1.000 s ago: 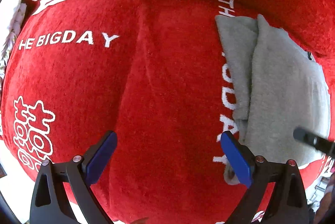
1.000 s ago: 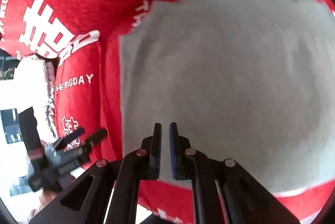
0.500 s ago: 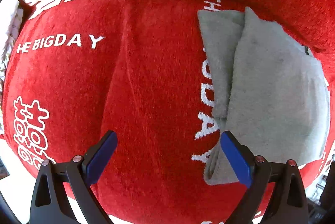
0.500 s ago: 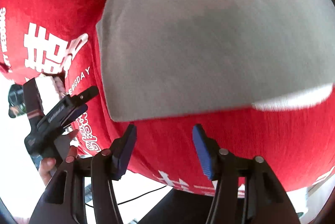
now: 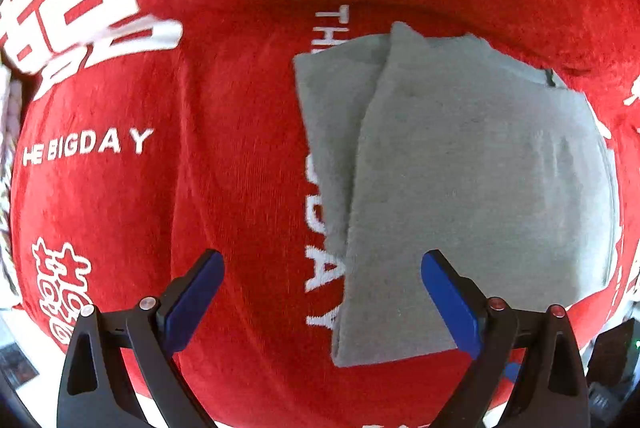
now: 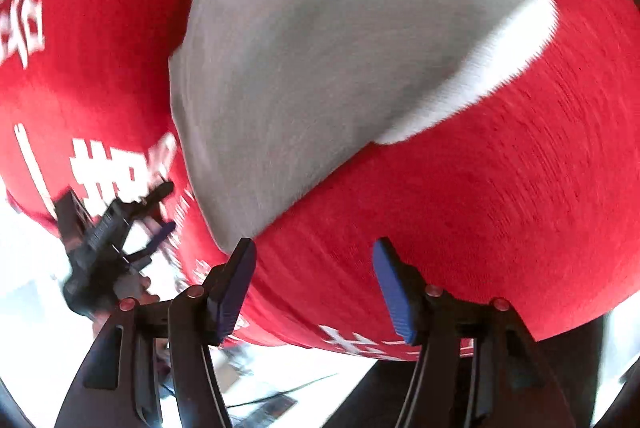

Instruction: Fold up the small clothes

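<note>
left tongs [image 5: 320, 292] spread, empty | right tongs [image 6: 314, 284] spread, empty | risk: folded grey cloth [image 5: 460, 188] near red blanket [image 5: 160, 208] front edge may snag, unfold

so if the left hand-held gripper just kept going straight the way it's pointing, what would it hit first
Probably the red cloth, right by the left edge of the folded grey garment. The left hand-held gripper is open, and that edge lies between its fingers, toward the right one. Depth is hard to judge through the fisheye.

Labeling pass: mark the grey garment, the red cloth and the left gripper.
grey garment [image 5: 480, 188], left wrist view, middle of the folded top layer.
red cloth [image 5: 240, 188], left wrist view, bare patch between the prints.
left gripper [image 5: 320, 292], left wrist view, midway between its open fingertips.
</note>
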Motion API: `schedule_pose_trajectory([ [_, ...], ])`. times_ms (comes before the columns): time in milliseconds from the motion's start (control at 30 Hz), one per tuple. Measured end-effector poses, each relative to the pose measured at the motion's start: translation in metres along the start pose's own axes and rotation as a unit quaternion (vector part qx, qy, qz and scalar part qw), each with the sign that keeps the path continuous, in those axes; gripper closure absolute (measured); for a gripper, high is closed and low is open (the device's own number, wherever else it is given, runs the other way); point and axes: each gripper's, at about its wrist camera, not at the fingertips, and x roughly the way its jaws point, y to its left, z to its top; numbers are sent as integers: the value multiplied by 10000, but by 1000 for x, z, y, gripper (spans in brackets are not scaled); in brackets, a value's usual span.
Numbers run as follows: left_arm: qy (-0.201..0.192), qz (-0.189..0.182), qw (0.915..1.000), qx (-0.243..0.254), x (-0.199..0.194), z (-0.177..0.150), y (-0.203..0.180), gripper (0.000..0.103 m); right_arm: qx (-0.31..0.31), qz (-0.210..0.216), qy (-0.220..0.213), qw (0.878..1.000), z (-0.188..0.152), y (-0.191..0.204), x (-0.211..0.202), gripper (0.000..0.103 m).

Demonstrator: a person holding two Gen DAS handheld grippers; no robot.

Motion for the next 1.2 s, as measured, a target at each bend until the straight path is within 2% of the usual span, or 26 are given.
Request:
schedule_pose_trajectory([
  [200, 174, -55, 9994, 291, 12, 6, -11, 4, 638, 306, -261, 9972, 4, -24, -8, 38],
  [400, 313, 56, 9984, 459, 22, 4, -16, 4, 871, 484, -307, 9946, 7, -33, -9, 36],
  [500, 345, 77, 9984, 433, 28, 7, -22, 4, 861, 553, -318, 9942, 8, -27, -7, 33],
  [667, 405, 68, 9983, 416, 34, 8, -19, 4, 892, 803, -363, 9921, 10, -17, -2, 33],
  [933, 460, 18, 9980, 422, 51, 1, -9, 4, 934, 925, -97, 9913, 14, -4, 21, 33],
  [1200, 436, -18, 9984, 346, 64, 0, 6, 4, 877, 1080, -38, 9903, 24, 20, 43, 33],
])
